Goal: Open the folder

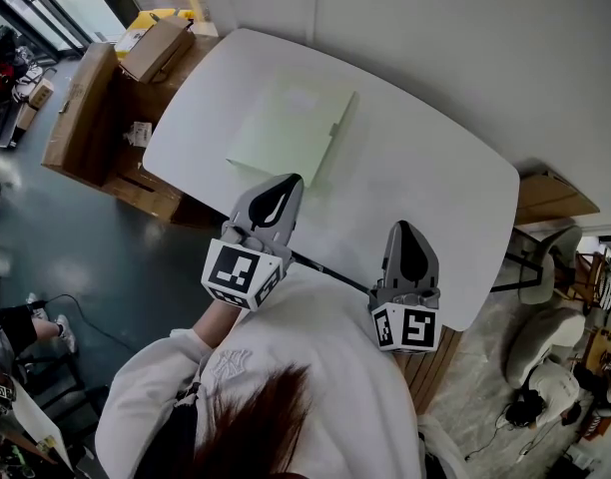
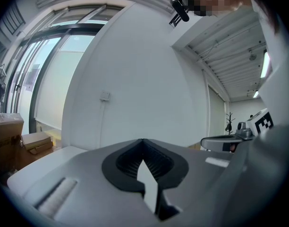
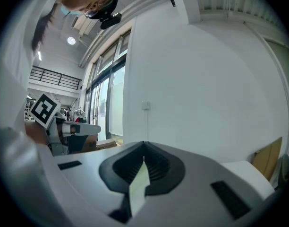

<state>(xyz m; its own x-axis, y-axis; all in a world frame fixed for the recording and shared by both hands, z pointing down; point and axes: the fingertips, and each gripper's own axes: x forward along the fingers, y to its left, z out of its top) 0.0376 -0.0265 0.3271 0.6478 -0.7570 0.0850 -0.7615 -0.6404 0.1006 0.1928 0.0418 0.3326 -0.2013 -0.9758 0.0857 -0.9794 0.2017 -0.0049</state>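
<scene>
At the near edge of the white table (image 1: 435,198), left gripper (image 1: 290,181) has its jaws closed tip to tip with nothing between them. Right gripper (image 1: 404,227) is the same, closed and empty, off to its right and apart from it. In the head view the left tip overlaps the near edge of the pale green folder (image 1: 291,128); contact unclear. Folder lies flat and closed, left of table centre, small tab on its right edge. Cardboard boxes (image 1: 151,48) sit past the table's far left end.
</scene>
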